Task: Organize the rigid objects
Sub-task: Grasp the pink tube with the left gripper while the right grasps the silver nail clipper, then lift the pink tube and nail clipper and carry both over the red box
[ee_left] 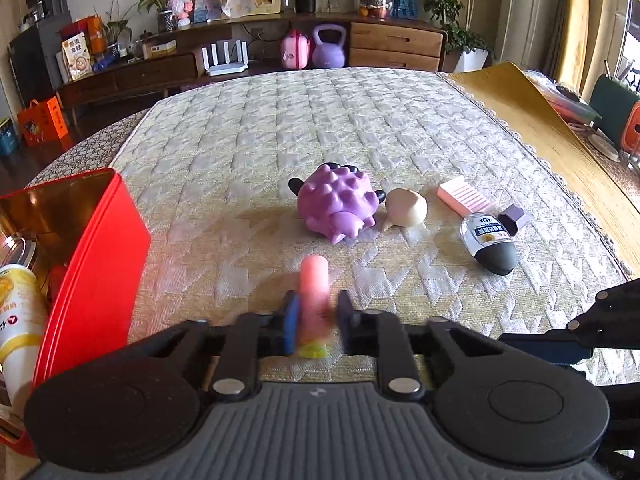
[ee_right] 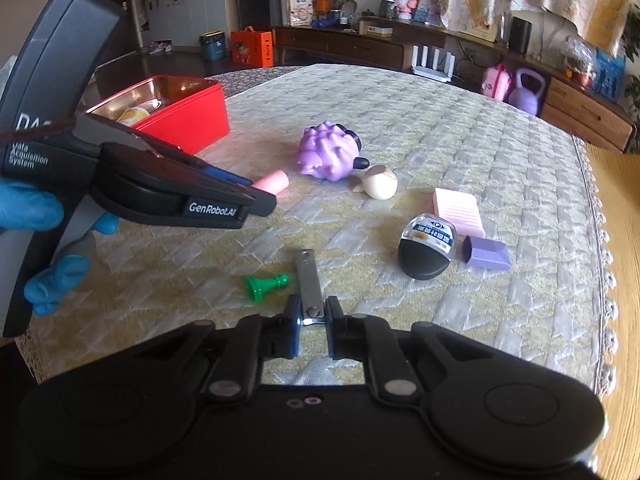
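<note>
My left gripper (ee_left: 317,320) is shut on a pink cylinder (ee_left: 315,300) with a yellow-green end, held above the quilted table; the cylinder also shows in the right wrist view (ee_right: 272,182). My right gripper (ee_right: 312,326) is shut on a metal nail clipper (ee_right: 307,280) lying on the cloth. A green chess pawn (ee_right: 264,284) lies just left of it. A purple spiky toy (ee_left: 338,206), a cream garlic-like ball (ee_left: 406,208), a pink ridged block (ee_left: 466,196), a black-capped clear bottle (ee_left: 490,244) and a purple cap (ee_left: 516,218) lie ahead.
A red open tin box (ee_left: 92,248) stands at the left, with a white-yellow bottle (ee_left: 18,316) inside. The table edge with lace trim (ee_right: 596,208) runs along the right. A sideboard with a purple kettlebell (ee_left: 329,46) is behind the table.
</note>
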Demonstrator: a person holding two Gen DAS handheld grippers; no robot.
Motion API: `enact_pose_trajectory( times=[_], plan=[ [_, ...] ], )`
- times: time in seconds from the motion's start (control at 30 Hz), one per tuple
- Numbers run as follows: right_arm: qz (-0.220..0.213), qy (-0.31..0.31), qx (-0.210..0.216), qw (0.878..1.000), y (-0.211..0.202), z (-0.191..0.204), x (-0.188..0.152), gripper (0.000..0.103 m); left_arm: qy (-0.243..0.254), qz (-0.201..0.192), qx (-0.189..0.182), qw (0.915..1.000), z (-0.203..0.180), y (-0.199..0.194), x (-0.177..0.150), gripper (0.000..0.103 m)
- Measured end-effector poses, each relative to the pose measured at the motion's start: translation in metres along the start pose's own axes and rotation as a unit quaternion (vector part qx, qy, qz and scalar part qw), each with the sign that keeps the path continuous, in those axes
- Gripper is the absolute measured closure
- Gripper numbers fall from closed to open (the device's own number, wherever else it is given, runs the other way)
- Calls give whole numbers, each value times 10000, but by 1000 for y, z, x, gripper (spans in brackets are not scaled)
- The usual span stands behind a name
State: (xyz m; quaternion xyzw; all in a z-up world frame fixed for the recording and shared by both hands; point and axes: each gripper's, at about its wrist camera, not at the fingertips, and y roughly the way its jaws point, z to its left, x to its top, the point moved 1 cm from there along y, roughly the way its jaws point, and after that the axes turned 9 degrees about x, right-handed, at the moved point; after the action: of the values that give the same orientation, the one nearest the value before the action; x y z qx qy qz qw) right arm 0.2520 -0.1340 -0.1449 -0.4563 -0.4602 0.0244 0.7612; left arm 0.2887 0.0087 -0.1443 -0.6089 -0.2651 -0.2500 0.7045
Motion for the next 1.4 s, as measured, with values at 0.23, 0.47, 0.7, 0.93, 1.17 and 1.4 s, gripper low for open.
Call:
enact_pose_trajectory(
  times=[0.23,0.47,0.7,0.93,1.17,1.4],
  plan=[
    [-171,499,-90,9986,-6,4,1,93,-7,51,-44,10000,2,-5,0,87],
    [-426,797,-234,9956,-21,12,5,93,-199,76,-170,9996,11,-19,-1,87],
    [-557,825,-368,9944,-41,23,8,93,-320,27,-254,9992,20,-42,-1,87],
    [-740,778,-375,9935,-61,42,19,93,-496,-73,-335,9982,33,-70,1,87],
    [-951,581,-304,9933,-77,70,39,93,-621,-232,-314,9973,54,-101,3,87],
    [-1094,459,-107,9929,-77,98,61,93,-808,-317,-85,9962,88,-121,-1,87]
  ],
)
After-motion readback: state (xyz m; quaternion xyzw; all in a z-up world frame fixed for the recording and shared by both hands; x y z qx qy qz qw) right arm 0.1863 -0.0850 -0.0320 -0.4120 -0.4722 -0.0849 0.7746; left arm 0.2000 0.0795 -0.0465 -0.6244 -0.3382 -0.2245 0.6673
